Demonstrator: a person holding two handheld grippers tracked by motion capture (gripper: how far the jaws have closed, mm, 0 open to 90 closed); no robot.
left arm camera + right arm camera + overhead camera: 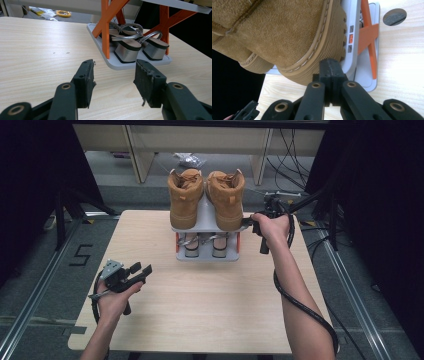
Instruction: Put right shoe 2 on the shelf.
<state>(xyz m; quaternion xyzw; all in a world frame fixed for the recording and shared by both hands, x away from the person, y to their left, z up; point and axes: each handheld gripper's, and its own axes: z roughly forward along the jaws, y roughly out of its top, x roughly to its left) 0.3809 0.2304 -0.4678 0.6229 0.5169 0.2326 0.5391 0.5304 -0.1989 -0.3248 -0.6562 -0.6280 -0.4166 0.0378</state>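
My right hand (272, 227) reaches forward, its gripper (331, 68) pressed shut against the right boot's (226, 197) sole on the rack's (207, 220) top shelf. My left gripper (113, 77) hovers low over the table (200, 295), jaws apart, empty, facing the sandals (140, 46).

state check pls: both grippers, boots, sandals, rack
left gripper: jaws open, nothing between them, above the table
right gripper: jaws shut, nothing between them, tips at the right boot's sole
tan boots: upright, side by side on the rack's top shelf
silver sandals: pair on the bottom shelf
shoe rack: upright on the table
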